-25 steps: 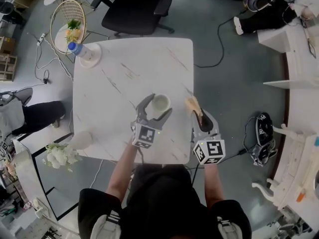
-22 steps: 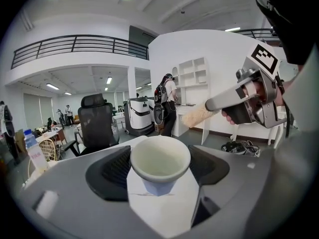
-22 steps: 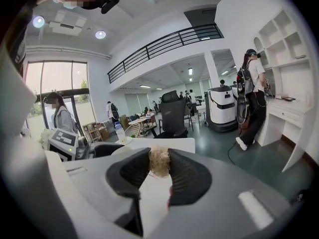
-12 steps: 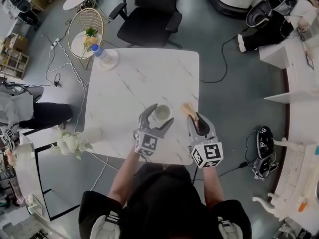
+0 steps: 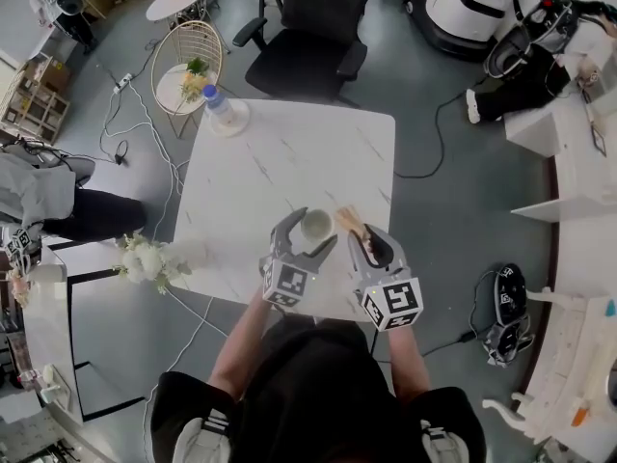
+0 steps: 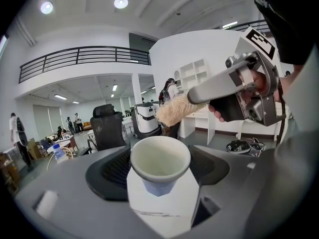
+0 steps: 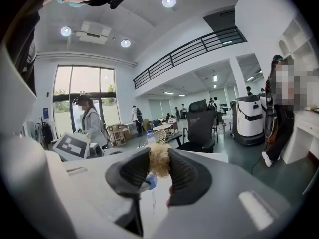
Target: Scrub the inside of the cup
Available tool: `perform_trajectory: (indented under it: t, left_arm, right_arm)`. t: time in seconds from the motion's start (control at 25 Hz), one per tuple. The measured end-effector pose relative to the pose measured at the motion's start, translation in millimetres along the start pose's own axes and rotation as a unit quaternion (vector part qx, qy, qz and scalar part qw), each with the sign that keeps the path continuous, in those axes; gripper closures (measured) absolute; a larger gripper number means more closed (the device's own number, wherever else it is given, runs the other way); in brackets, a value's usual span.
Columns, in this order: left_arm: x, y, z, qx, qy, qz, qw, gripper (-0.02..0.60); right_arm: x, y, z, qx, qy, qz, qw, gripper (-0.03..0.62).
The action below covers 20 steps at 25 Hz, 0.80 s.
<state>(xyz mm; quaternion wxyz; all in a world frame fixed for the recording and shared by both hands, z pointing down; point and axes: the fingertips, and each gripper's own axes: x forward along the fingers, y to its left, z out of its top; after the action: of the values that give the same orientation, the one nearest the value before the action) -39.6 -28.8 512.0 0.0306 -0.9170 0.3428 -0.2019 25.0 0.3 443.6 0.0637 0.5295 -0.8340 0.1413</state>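
left tool (image 5: 308, 231) clamps cup (image 5: 315, 224) | right tool (image 5: 366, 240) clamps brush (image 5: 348, 220) (bristles beside rim) | near table (image 5: 280, 162) edge

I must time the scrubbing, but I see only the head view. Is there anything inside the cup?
Observer: The left gripper view looks into the cup: its pale inside appears empty.
Operator: Is the brush head in it?
Observer: No. In that view the fluffy end of the brush is above and beyond the rim, apart from it.
Operator: Does the right claw hold the brush?
Observer: Yes. The right gripper view shows the right claw closed on the brush, with bristles showing between its jaws.
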Motion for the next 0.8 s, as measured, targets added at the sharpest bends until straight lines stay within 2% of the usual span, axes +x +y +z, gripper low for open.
perform_trajectory:
  t: [0.36, 0.8]
  left_arm:
    - [-18, 1, 4, 0.018, 0.000, 0.020, 0.9996, 0.209]
    - [-38, 13, -11, 0.021, 0.011, 0.039, 0.9989, 0.209]
  right_arm:
    - [12, 48, -10, -0.035, 0.037, 0.077, 0.996, 0.487]
    - [36, 77, -37, -0.052, 0.100, 0.117, 0.987, 0.487]
